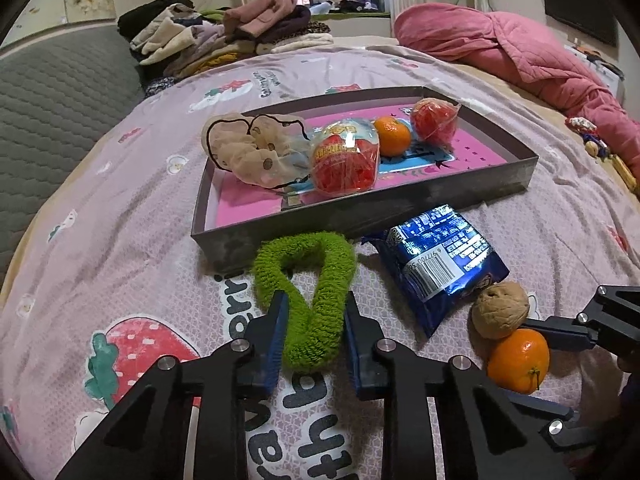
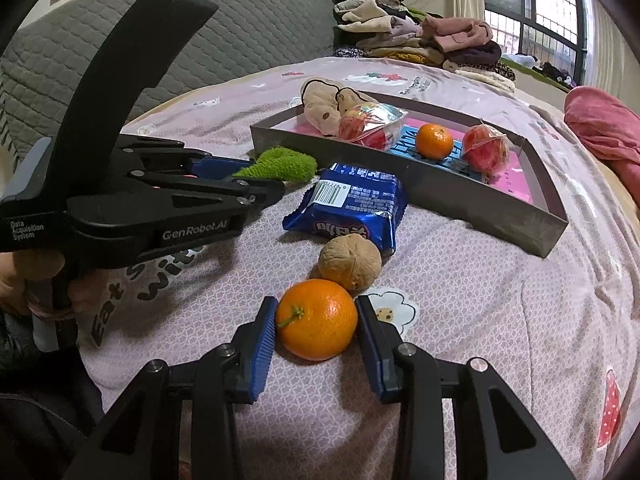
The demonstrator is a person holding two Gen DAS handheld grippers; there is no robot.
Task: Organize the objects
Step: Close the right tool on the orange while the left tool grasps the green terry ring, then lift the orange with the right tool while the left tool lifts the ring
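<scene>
Since fuzzy green soft loop scrunchie (image 1: 308,296) lies on pink printed bedspread (image 1: 120,240) just before grey shallow box tray (image 1: 360,216), long way points at tray. Left gripper (image 1: 314,316) pinches near end: light, squashy, no slip. Right gripper (image 2: 316,320) hugs round orange mandarin (image 2: 317,319): firm, rolls, squeeze gently.

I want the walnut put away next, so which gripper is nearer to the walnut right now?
Right. The right gripper is shut on the orange that touches the walnut. The left gripper grips the green scrunchie, farther off beyond the blue packet.
</scene>
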